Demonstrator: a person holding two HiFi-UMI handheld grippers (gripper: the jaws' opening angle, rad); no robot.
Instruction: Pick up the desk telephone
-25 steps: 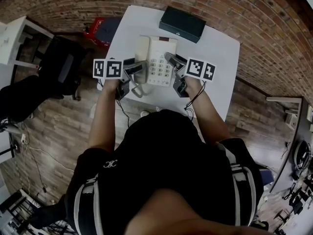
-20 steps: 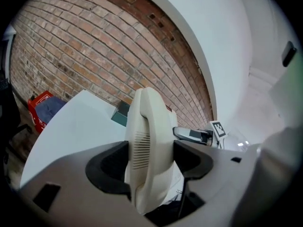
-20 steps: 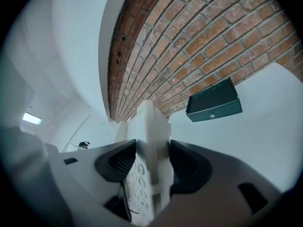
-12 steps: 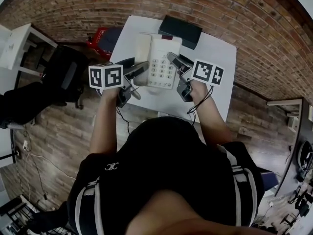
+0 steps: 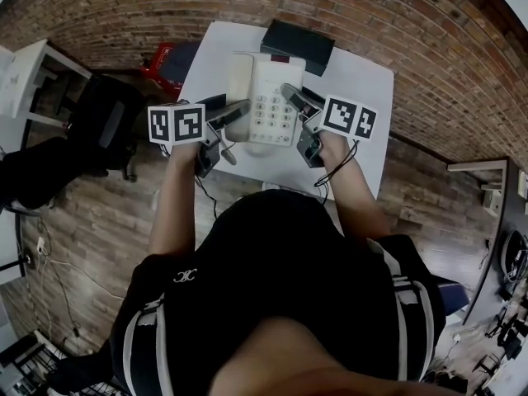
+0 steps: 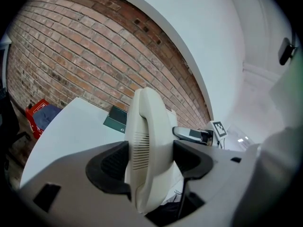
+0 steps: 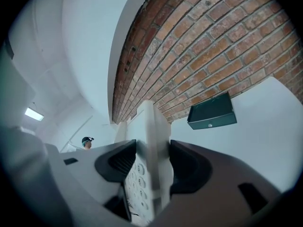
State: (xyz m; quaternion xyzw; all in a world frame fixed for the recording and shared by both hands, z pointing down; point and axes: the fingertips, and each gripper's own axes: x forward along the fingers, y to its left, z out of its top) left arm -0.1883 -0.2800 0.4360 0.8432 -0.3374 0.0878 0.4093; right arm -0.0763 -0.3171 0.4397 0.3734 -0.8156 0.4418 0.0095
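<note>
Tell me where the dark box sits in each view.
Head view: box, top centre, behind the phone.
Left gripper view: centre-left, just left of the phone.
Right gripper view: right of centre, right of the phone.
Shared landmark: the brick wall behind the box.

Soft, even light brightens the white square desk — fisheye warping bends the red brick wall, corners fall black, and the nearest surfaces blur.
</note>
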